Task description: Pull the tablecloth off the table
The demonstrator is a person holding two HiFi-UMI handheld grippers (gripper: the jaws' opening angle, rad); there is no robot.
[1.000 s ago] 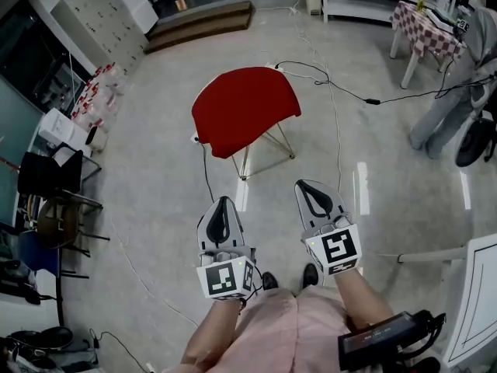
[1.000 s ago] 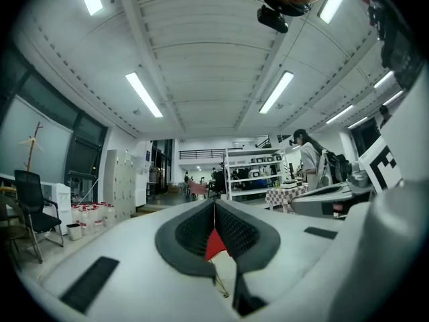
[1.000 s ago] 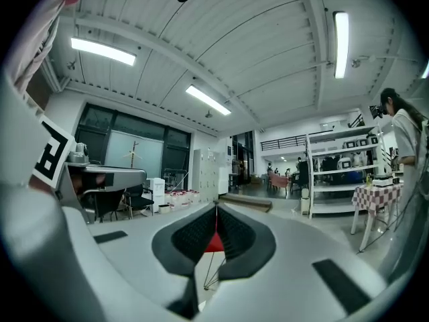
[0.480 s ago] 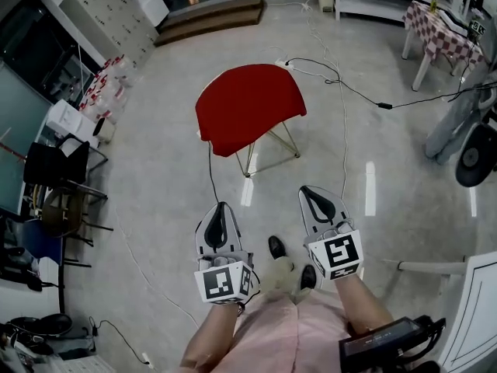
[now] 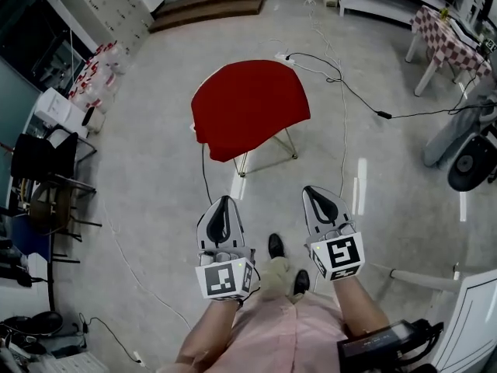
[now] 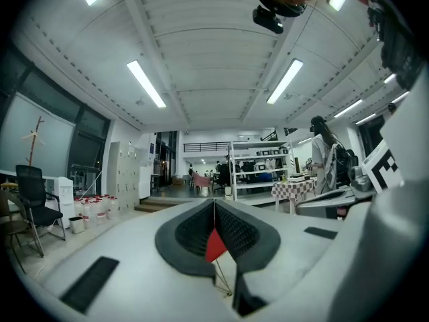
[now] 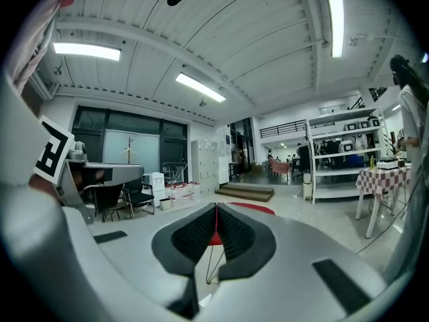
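Head view: we hold our left gripper (image 5: pixel 224 202) and right gripper (image 5: pixel 311 193) low in the frame, each with jaws pressed together on nothing. The red tablecloth (image 5: pixel 250 106) drapes the table (image 5: pixel 290 141) at upper centre, well apart from both.

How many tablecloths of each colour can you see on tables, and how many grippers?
plain red tablecloth: 1
red-and-white checked tablecloth: 1
grippers: 2 (left gripper, right gripper)
Total: 4
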